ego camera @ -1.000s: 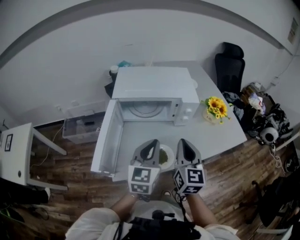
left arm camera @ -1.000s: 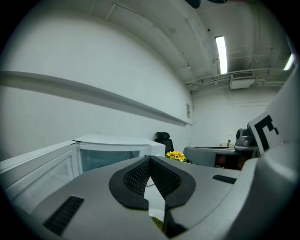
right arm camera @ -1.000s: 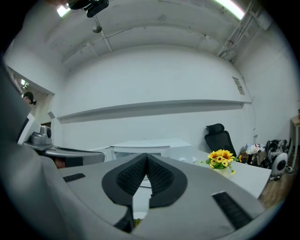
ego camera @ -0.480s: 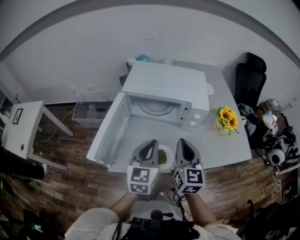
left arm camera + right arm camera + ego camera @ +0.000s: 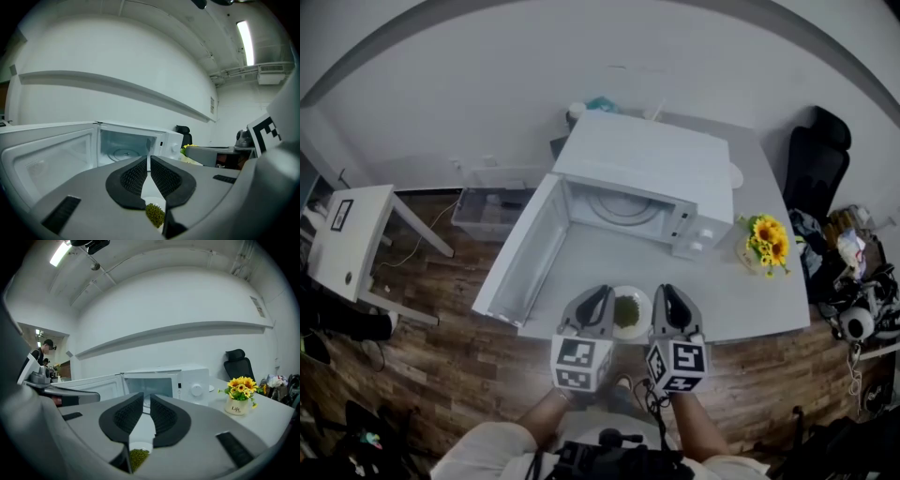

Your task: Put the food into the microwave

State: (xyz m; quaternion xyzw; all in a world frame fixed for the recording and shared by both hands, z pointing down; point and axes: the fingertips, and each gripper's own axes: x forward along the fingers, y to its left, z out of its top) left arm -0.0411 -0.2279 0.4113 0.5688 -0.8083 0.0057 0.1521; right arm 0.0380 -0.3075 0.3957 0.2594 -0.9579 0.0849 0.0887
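Now both grippers have dropped beside the bowl (image 5: 628, 311) of food at lower centre. On the left gripper (image 5: 598, 300) the jaws are together; the right gripper (image 5: 668, 300) jaws have just been opening, empty. A grasp is likely next; the microwave (image 5: 652, 169) stands open.

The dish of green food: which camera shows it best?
The head view: the dish of green food shows from above, white rim and all. Both gripper views catch only a green patch under their jaws.
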